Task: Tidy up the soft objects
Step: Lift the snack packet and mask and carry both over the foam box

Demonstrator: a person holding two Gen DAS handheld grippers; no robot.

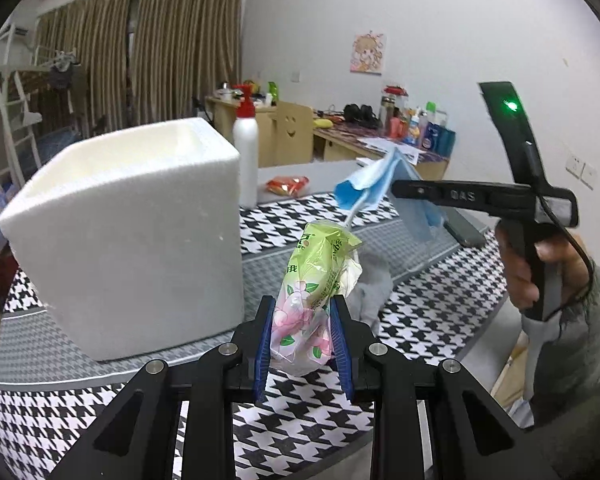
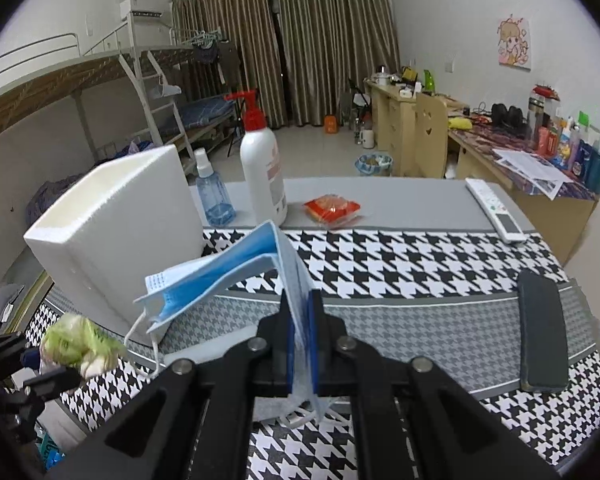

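Houndstooth table (image 2: 420,256); mask (image 2: 228,272) hides foam box (image 2: 112,236) corner.

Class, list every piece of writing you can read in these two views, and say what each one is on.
"QAS": on the right gripper, along its black body.
Green tissue pack held in the left gripper: Chinese print, too crumpled to read.
White pump bottle: label blurred.
Blue face masks: tiny print, unreadable.
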